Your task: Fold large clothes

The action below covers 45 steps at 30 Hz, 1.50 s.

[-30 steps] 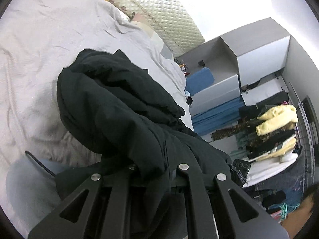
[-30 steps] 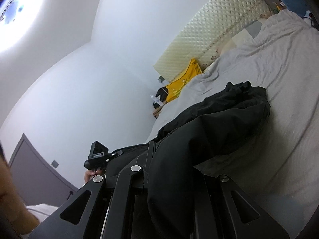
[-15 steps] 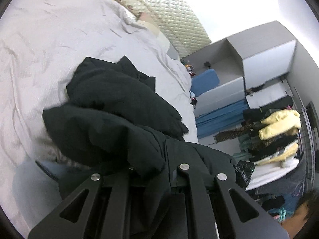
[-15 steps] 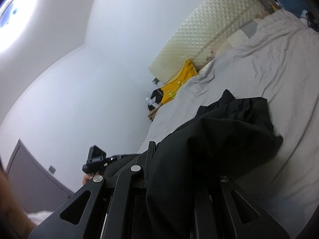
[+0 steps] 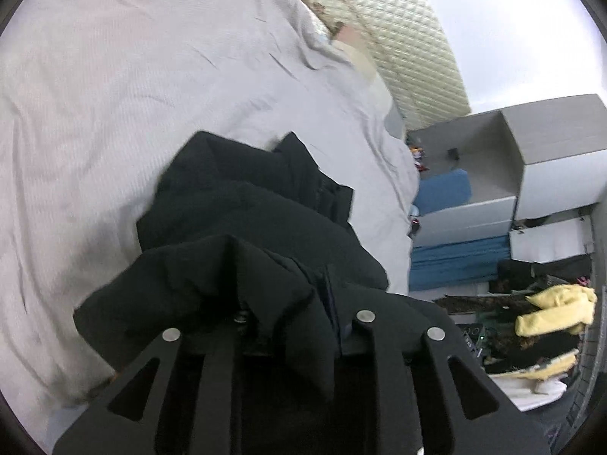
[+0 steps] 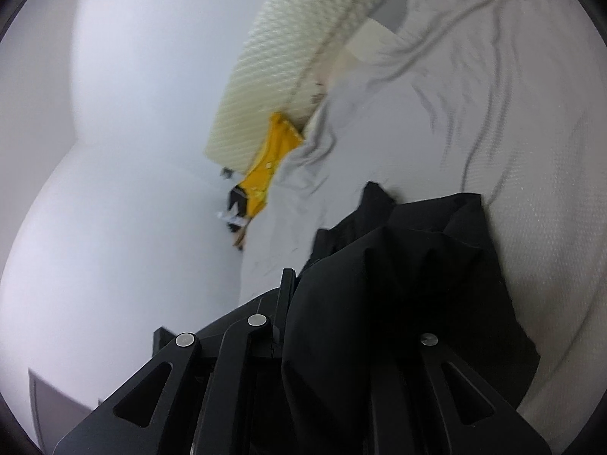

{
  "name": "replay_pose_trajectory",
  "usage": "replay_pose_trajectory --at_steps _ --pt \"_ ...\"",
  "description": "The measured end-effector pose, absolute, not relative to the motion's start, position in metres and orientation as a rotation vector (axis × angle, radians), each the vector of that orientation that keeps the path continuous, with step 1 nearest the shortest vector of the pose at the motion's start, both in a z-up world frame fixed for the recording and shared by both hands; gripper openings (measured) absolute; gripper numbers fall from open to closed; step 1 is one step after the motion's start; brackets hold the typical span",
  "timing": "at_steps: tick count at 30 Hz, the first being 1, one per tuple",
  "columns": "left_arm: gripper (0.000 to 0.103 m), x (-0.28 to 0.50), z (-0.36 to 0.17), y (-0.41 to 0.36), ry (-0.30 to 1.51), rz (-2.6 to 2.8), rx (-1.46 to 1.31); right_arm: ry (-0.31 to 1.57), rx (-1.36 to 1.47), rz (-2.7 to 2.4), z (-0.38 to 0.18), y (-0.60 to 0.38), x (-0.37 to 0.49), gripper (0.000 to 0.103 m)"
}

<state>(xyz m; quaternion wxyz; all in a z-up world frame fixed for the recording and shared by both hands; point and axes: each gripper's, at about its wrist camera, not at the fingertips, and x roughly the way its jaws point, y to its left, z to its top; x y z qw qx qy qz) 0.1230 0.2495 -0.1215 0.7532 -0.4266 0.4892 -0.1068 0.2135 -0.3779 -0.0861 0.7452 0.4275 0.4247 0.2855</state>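
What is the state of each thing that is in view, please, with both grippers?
left gripper: shut on black garment, fingers hidden by cloth
right gripper: shut on black garment
black garment: bunched, partly lifted, far end on bed
bed sheet: wrinkled
yellow cloth: crumpled by the headboard

Grey wrinkled bedsheet (image 5: 114, 94) covering bed. Quilted cream headboard (image 5: 409, 38) standing behind it, white wall (image 6: 132, 113) showing beyond. Yellow cloth (image 6: 271, 159) lying at bed's head end, touching headboard. Grey cabinet (image 5: 550, 151) sitting beside bed, blue cushion (image 5: 444, 189) resting inside. Yellow garment (image 5: 554, 309) hanging among dark clothes on rack, far right.
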Motion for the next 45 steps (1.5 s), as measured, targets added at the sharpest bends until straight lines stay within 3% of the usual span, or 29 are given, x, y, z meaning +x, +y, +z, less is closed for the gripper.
replay_pose_trajectory --at_steps 17,25,30,34,40,45 --pt "0.027 0.190 -0.159 0.248 1.162 -0.119 -0.866 1.066 0.948 0.558 -0.162 -0.363 0.292 0.011" --pt "0.028 0.198 -0.159 0.273 1.180 -0.157 -1.033 1.074 1.057 0.678 -0.163 -0.381 0.304 0.025" --pt "0.033 0.199 -0.144 0.291 1.128 -0.142 -1.081 1.013 1.127 0.684 -0.152 -0.402 0.306 0.051" --pt "0.040 0.201 -0.138 0.298 1.076 -0.106 -1.072 1.013 1.083 0.661 -0.146 -0.403 0.310 0.054" --pt "0.040 0.219 -0.151 0.282 1.059 -0.054 -0.935 0.991 1.094 0.642 -0.153 -0.399 0.323 0.055" --pt "0.040 0.235 -0.165 0.292 1.034 -0.027 -0.981 0.964 1.166 0.618 -0.165 -0.411 0.330 0.059"
